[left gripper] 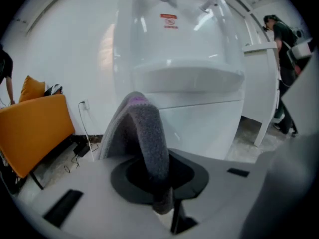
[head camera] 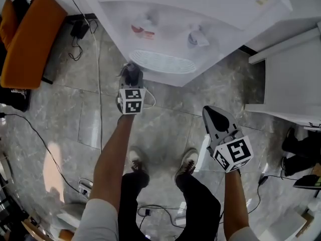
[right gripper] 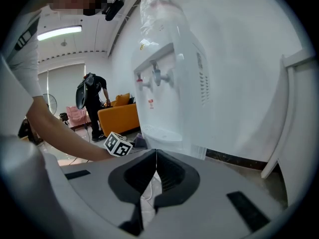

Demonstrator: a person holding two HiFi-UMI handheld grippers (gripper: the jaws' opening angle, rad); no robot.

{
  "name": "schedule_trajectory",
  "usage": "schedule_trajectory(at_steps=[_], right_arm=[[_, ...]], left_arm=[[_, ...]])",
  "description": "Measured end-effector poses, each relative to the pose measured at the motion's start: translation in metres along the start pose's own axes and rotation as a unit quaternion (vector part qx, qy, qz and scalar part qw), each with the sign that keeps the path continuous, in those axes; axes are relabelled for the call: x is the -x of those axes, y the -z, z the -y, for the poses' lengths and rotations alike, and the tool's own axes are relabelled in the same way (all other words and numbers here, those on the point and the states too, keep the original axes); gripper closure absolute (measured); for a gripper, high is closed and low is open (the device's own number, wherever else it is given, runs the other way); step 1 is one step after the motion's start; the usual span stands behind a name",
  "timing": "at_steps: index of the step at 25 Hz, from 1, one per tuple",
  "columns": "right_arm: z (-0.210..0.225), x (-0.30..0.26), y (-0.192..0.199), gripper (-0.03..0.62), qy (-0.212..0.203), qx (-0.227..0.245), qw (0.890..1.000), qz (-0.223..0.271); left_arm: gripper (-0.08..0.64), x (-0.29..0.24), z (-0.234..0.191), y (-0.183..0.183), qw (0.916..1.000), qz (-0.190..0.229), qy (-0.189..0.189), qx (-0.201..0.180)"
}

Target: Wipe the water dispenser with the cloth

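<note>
Water dispenser [head camera: 210, 14] stands vs the wall. The grey cloth [left gripper: 144, 133] is just short of its drip tray [head camera: 161, 62], pinched in the left gripper [head camera: 131, 87], jaws clamped on a fold. Right gripper [head camera: 216, 118] hangs back, jaws closed on nothing. Risks: a hard rub could drag that thin fold out; a swipe nr the taps [head camera: 195, 36] might press a lever & spill.

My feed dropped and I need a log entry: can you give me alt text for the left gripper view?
The left gripper is shut on a folded grey cloth that arches up before the white water dispenser, below its drip tray. An orange sofa stands at the left, and a person in dark clothes at the far right.
</note>
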State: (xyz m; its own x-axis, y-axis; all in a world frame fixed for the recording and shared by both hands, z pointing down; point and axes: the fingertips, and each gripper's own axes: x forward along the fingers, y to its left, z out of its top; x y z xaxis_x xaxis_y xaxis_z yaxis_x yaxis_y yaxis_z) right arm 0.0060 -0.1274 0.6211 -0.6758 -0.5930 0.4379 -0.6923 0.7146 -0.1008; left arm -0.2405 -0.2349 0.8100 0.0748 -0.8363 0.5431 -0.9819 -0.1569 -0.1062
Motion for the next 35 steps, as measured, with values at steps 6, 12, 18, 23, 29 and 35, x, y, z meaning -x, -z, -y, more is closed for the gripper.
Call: schedule_trajectory(at_steps=[6, 12, 18, 23, 29, 35], right_arm=[[0.025, 0.006, 0.014, 0.577, 0.021, -0.026, 0.999, 0.002], [0.049, 0.026, 0.028, 0.577, 0.036, -0.052, 0.998, -0.002], [0.069, 0.048, 0.053, 0.577, 0.062, -0.079, 0.995, -0.006], [0.067, 0.039, 0.073, 0.577, 0.043, -0.085, 0.995, -0.013], [0.066, 0.000, 0.098, 0.578, -0.003, -0.048, 0.999, -0.007], [0.071, -0.042, 0.120, 0.577, -0.041, -0.021, 0.999, -0.013]], left_arm=[[0.514, -0.006, 0.069, -0.015, 0.9982, 0.025, 0.029, -0.046], [0.514, -0.021, 0.164, -0.016, 0.9933, 0.017, 0.085, -0.076], [0.514, -0.041, 0.253, -0.005, 0.9736, 0.011, 0.156, -0.166], [0.514, -0.068, 0.282, 0.018, 0.9547, 0.023, 0.184, -0.233], [0.514, -0.095, 0.249, 0.078, 0.9519, 0.024, 0.183, -0.245], [0.514, -0.110, 0.183, 0.120, 0.9671, 0.007, 0.150, -0.206]])
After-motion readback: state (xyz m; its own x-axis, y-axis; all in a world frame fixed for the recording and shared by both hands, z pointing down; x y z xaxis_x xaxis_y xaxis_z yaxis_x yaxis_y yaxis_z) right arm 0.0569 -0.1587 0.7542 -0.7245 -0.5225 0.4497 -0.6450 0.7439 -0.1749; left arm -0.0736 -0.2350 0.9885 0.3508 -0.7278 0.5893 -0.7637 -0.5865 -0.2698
